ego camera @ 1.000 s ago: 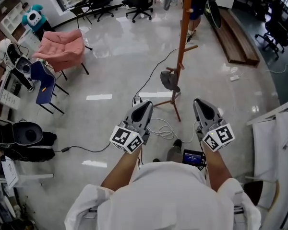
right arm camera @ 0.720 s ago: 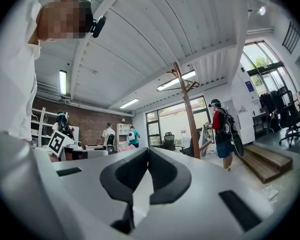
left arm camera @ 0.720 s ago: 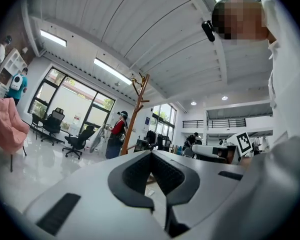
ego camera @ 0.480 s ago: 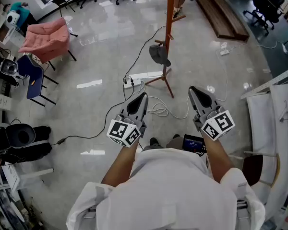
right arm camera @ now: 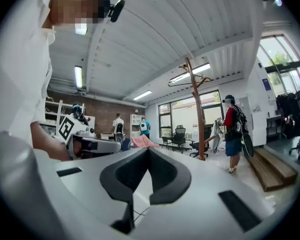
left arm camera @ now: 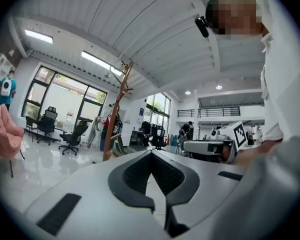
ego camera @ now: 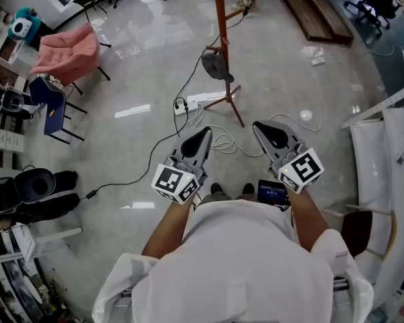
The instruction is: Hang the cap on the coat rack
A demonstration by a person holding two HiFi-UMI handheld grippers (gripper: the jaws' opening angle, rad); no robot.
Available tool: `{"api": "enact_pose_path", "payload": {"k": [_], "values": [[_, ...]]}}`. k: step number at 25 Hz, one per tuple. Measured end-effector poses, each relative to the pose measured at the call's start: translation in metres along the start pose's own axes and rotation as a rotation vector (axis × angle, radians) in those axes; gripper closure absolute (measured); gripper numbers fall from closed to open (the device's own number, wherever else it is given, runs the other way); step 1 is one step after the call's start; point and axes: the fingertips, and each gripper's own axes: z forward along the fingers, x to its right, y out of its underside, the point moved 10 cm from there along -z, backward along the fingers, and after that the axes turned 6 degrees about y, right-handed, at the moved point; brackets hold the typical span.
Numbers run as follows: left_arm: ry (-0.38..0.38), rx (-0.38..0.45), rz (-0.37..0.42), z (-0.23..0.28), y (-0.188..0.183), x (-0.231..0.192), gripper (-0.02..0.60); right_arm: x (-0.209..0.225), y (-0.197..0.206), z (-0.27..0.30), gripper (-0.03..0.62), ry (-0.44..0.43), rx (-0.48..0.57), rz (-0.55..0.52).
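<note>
A dark grey cap [ego camera: 216,66] hangs on a low peg of the wooden coat rack [ego camera: 221,29], which stands on the floor ahead of me. My left gripper [ego camera: 203,132] and right gripper [ego camera: 258,126] are held side by side at waist height, well short of the rack. Both are shut and hold nothing. The rack's pole [left arm camera: 117,115] shows left of centre in the left gripper view, beyond my left gripper [left arm camera: 151,153]. In the right gripper view the pole [right arm camera: 195,109] rises right of my right gripper [right arm camera: 149,150].
A power strip [ego camera: 188,105] and loose cables [ego camera: 219,142] lie on the floor between me and the rack. A pink armchair [ego camera: 69,44] and blue chair [ego camera: 52,110] stand left. A wooden bench [ego camera: 320,13] lies far right, white furniture [ego camera: 389,155] near right. A person [right arm camera: 233,132] stands by the rack.
The head view has swung, so the rack and cap now sit farther left in the frame. Both grippers stay shut and empty in front of me, the right one a little higher.
</note>
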Motion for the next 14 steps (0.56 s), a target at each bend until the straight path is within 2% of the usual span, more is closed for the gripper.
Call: {"api": "enact_pose_path", "payload": {"k": [5, 9, 14], "values": [[0.105, -0.053, 0.077, 0.012, 0.006, 0.031, 0.571, 0.013, 0.006, -0.016, 0.571, -0.058, -0.01, 0.013], [0.119, -0.07, 0.029, 0.028, 0.009, 0.046, 0.571, 0.031, 0.015, -0.028, 0.571, -0.087, -0.002, 0.085], [0.125, -0.111, 0.05, 0.043, 0.022, 0.065, 0.571, 0.047, 0.024, -0.041, 0.571, -0.106, 0.005, 0.101]]}}
